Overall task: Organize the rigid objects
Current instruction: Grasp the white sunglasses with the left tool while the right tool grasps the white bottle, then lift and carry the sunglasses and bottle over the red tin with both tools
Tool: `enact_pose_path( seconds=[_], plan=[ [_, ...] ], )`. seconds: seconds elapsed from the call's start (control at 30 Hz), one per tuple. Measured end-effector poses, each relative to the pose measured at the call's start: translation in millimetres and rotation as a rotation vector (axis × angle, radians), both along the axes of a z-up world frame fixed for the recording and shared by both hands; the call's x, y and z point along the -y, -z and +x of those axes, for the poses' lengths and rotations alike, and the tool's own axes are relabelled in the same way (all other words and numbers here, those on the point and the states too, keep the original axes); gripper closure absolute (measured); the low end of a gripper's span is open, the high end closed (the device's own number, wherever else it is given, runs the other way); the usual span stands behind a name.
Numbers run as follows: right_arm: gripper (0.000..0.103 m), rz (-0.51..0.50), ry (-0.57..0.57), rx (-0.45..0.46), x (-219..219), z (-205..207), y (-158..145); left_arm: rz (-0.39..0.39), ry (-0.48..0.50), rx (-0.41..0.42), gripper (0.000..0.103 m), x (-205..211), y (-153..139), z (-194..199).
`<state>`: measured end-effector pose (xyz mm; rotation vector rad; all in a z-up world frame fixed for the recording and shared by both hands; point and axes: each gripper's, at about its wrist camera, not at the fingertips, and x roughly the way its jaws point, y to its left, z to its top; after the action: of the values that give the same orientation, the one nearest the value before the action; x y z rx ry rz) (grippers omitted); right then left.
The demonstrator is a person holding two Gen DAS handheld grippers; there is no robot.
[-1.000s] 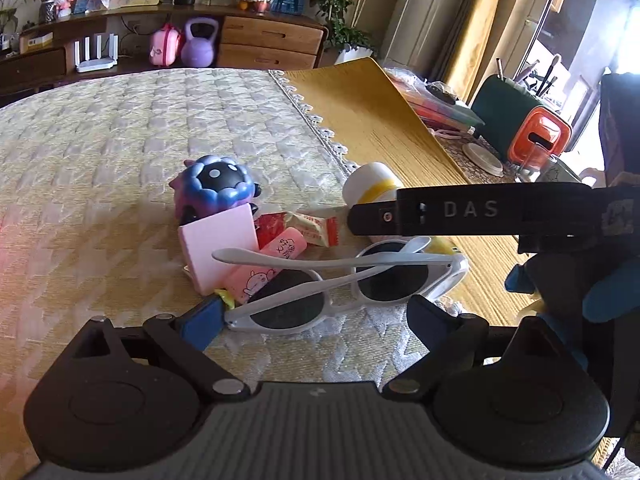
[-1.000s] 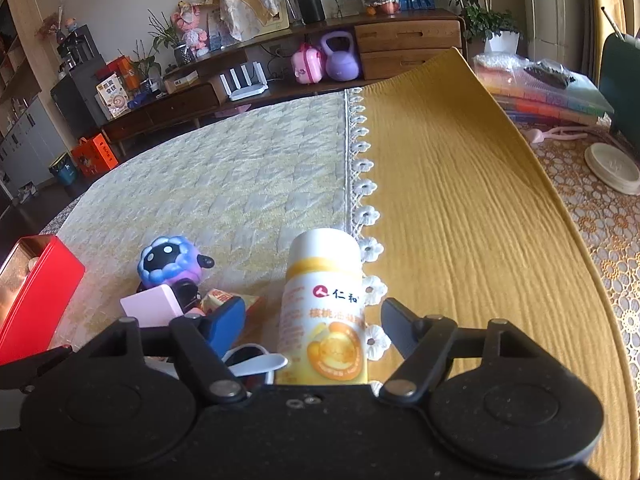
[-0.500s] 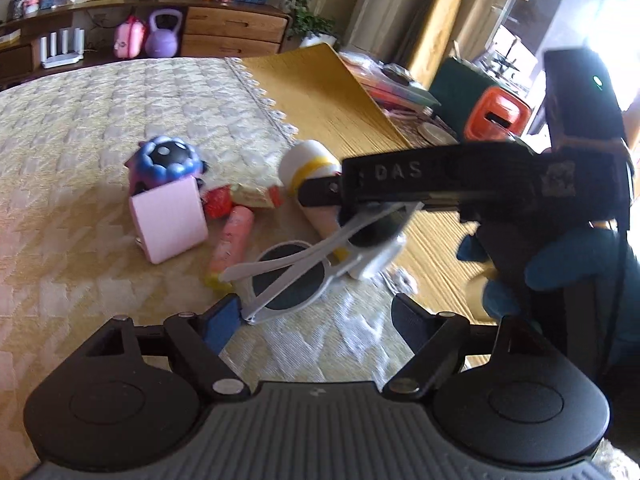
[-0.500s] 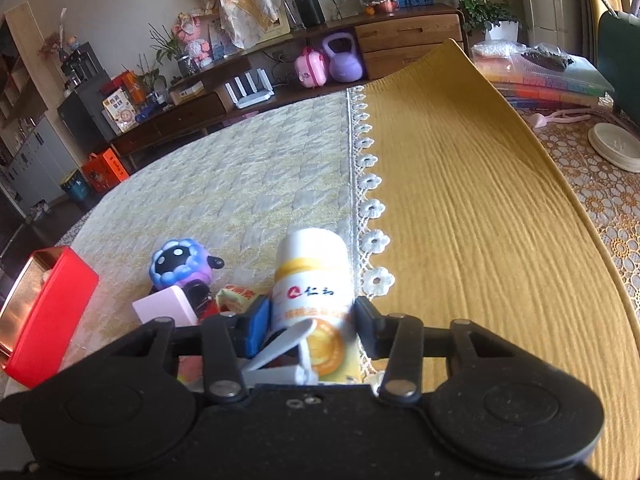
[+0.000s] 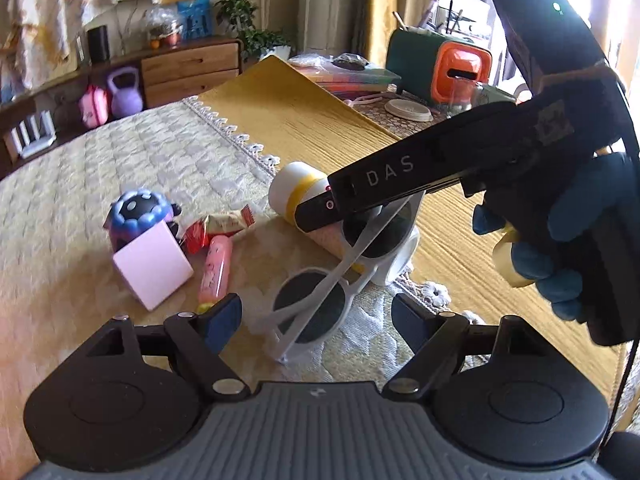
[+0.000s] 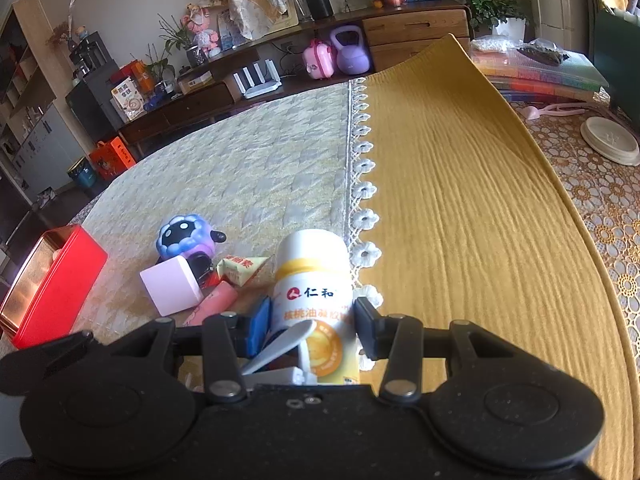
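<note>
So far I've only got my right gripper's fingers clamped on the white bottle, sunglasses tangled against it, left gripper wide and empty; everything else sits loose on the tabletop, red tin unfilled as far as I can see.

The bottle lies on its side on the table, near the edge of the cloth on the right. The sunglasses lean against the near end of the bottle. Left of the bottle lie a snack packet and a tube. Farther left stands a block, with a toy sheep just behind it. A tin box sits far to the left.
</note>
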<state>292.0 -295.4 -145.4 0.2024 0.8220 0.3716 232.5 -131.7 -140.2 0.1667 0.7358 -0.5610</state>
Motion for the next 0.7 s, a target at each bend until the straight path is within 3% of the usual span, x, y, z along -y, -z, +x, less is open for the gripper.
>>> enact_pose_path(
  seconds=[0.17,0.27,0.37,0.43,0.7],
  plan=[
    [0.059,0.007,-0.023,-0.002,1.6,1.8,0.5,0.031,0.052,0.021,0.021,8.4,3.7,10.0],
    [0.058,0.005,-0.029,-0.004,1.4,2.1,0.3,0.030,0.067,-0.001,0.041,10.4,7.9,14.5],
    [0.058,0.003,-0.034,-0.007,0.1,3.5,0.4,0.032,0.056,0.003,0.044,9.7,10.2,14.2],
    [0.057,0.005,-0.031,-0.010,-0.1,5.0,1.0,0.031,0.042,0.006,0.055,8.6,9.2,13.7],
    [0.054,0.001,0.005,-0.045,-6.3,13.6,2.3,0.067,0.023,0.017,0.061,9.7,6.3,2.1]
  ],
)
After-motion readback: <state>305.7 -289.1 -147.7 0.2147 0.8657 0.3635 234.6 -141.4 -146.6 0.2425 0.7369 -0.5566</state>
